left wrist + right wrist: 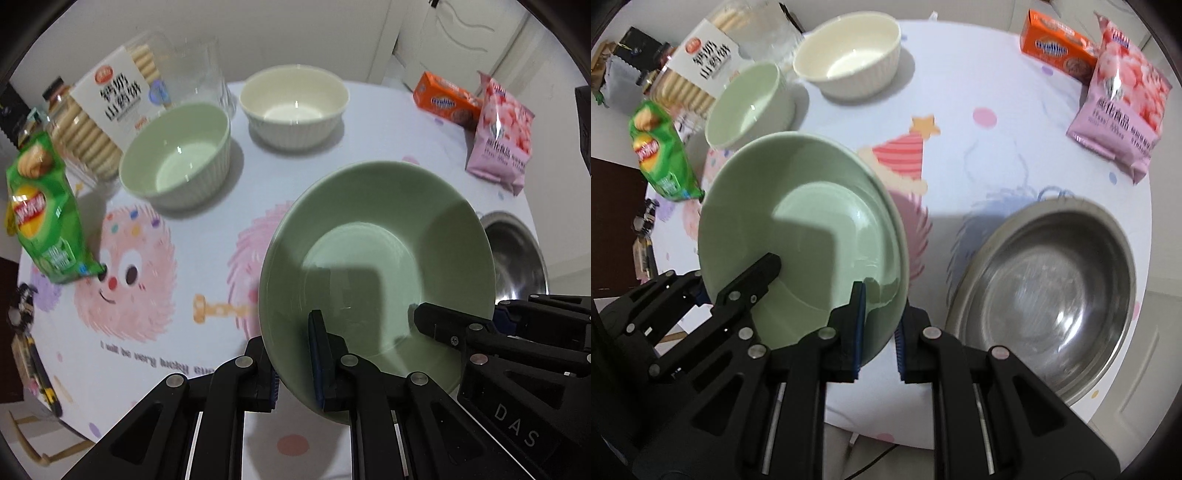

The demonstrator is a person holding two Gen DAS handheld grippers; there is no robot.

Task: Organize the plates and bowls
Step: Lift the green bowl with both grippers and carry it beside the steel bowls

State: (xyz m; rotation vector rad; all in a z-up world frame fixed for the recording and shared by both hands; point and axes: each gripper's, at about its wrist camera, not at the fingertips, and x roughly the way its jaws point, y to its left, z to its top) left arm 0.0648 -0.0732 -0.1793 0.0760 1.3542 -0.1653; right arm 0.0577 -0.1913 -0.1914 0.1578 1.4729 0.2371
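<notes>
A green deep plate (373, 258) is held tilted above the table by both grippers. My left gripper (295, 365) is shut on its near left rim. My right gripper (879, 332) is shut on its near right rim (886, 302); the plate fills the left middle of the right wrist view (798, 229). The right gripper's fingers (443, 325) show at the plate's right edge in the left wrist view. A green ribbed bowl (177, 155) and a cream ribbed bowl (295, 103) stand on the table behind it.
A steel basin (1045, 295) sits at the table's right edge. A green chips pack (44, 210), a biscuit box (103, 110) and a clear glass (199, 74) stand at the left. An orange box (447, 99) and a pink bag (502, 136) lie at the far right.
</notes>
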